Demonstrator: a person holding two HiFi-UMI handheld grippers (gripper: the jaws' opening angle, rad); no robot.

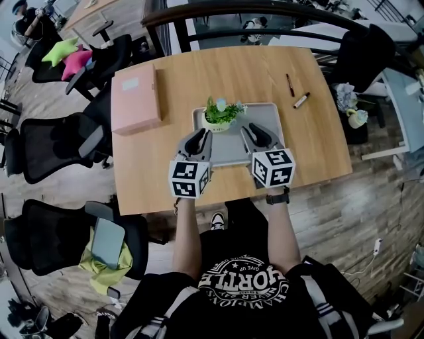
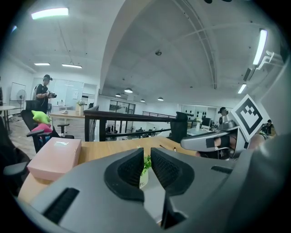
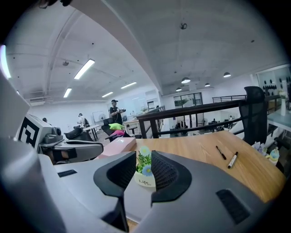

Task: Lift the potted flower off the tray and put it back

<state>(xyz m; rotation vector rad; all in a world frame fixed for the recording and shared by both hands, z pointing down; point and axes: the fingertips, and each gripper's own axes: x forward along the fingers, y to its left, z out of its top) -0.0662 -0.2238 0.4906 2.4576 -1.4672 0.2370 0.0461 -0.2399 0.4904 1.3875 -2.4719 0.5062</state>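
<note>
The potted flower [image 1: 220, 114], green leaves and pale blue blooms in a small white pot, stands upright at the far left corner of the grey tray [image 1: 233, 151] on the wooden table. Both grippers hover over the tray's near half, pointing at the pot and apart from it. My left gripper [image 1: 202, 135] has only a narrow slit between its pads, with nothing in it. My right gripper [image 1: 250, 131] is open a little wider, also empty. In the right gripper view the pot [image 3: 145, 181] shows through the gap beyond the jaws. In the left gripper view a sliver of the pot [image 2: 143, 176] shows.
A pink box [image 1: 135, 98] lies at the table's left side. A pen [image 1: 290, 85] and a marker [image 1: 301, 100] lie at the far right. Black office chairs [image 1: 59, 142] stand left of the table. A dark railing [image 1: 218, 10] runs behind it.
</note>
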